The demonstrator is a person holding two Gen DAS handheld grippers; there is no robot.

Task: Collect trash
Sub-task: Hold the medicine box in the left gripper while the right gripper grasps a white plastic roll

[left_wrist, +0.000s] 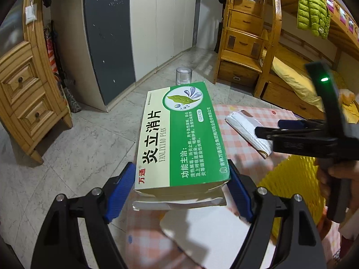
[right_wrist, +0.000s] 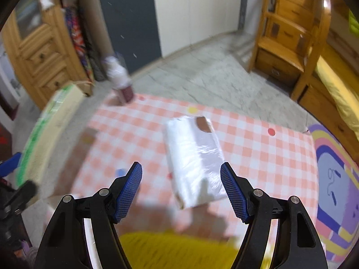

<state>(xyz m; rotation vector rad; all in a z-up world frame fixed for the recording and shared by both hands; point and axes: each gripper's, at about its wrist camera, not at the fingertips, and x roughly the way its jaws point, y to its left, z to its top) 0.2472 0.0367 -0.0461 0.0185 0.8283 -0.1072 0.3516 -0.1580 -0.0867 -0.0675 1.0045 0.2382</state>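
Mid-collection: left gripper [left_wrist: 180, 192] clamped on green medicine box [left_wrist: 179, 139], lifted off tabletop [left_wrist: 237, 139]. Right gripper [right_wrist: 181, 190] wide, empty, w/ white wrapped packet [right_wrist: 194, 157] just ahead btwn its fingers. Next: lower, close on packet. Yellow bin [left_wrist: 291, 186] near, beside right gripper; bottle [right_wrist: 120, 78] far ahead-left, clear of path.

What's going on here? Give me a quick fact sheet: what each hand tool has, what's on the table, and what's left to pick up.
left gripper: fingers shut on the green medicine box, lifted
right gripper: open, empty, above the white packet
table: pink checked cloth
bin: yellow mesh basket at the near edge
left to collect: white packet, bottle
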